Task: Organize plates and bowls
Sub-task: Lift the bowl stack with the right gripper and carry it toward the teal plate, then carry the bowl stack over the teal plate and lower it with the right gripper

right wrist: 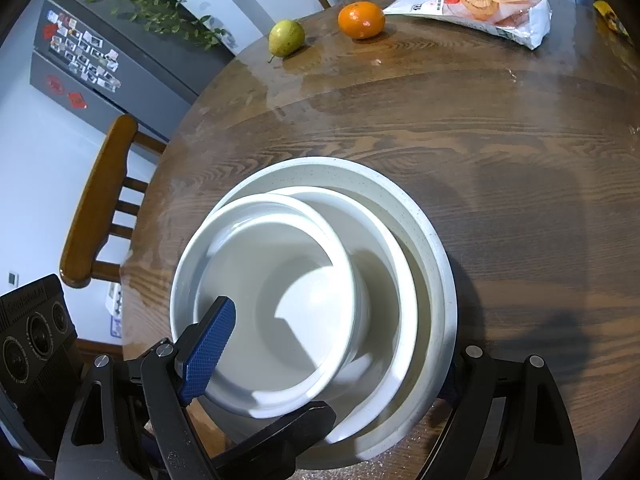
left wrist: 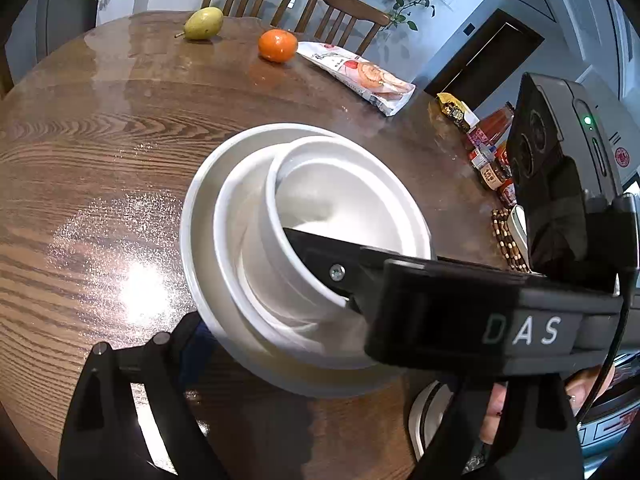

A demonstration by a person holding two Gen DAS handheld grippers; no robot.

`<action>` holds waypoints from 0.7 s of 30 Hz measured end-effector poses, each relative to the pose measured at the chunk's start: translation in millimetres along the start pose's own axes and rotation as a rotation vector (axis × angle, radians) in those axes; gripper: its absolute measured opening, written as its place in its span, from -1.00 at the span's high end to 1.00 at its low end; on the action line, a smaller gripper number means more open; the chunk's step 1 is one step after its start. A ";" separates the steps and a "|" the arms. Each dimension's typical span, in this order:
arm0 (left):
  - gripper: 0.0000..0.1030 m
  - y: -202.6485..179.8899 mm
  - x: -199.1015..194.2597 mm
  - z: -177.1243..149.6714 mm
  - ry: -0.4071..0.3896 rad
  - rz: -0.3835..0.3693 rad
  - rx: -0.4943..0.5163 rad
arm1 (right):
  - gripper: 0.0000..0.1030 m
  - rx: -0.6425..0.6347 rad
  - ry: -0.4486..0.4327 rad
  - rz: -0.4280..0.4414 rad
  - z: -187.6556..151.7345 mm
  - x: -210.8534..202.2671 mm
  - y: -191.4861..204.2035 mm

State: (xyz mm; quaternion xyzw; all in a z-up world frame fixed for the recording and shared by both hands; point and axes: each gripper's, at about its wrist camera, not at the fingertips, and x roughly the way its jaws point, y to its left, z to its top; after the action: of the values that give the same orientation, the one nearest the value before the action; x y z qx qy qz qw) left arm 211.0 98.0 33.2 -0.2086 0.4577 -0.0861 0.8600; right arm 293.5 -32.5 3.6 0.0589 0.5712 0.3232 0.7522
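Three white dishes are nested on the round wooden table: a small bowl inside a shallow bowl on a wide plate. In the right wrist view the small bowl leans toward the left of the speckled plate. My right gripper stands open, its blue-padded left finger inside the small bowl and its other finger beyond the plate's right rim. My left gripper is open at the plate's near edge, and its right finger is hidden behind the other tool.
A pear, an orange and a snack bag lie at the far side. Jars and bottles and a beaded mat sit at the right edge. Wooden chairs ring the table.
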 end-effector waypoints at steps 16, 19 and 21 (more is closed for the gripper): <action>-0.68 -19.0 -23.0 -5.1 -0.064 0.017 0.029 | -0.70 -0.035 -0.062 0.005 -2.8 -26.7 10.0; -0.68 -25.3 -27.2 -9.6 -0.072 0.021 0.041 | -0.70 -0.036 -0.068 0.005 -5.8 -33.1 11.5; -0.68 -29.6 -30.3 -12.1 -0.074 0.020 0.047 | -0.70 -0.040 -0.073 0.005 -8.3 -37.9 12.4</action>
State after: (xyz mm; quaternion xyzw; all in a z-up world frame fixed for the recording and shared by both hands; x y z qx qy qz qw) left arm 185.2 78.3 63.0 -0.1867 0.4253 -0.0805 0.8819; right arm 275.5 -46.1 37.5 0.0568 0.5366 0.3340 0.7728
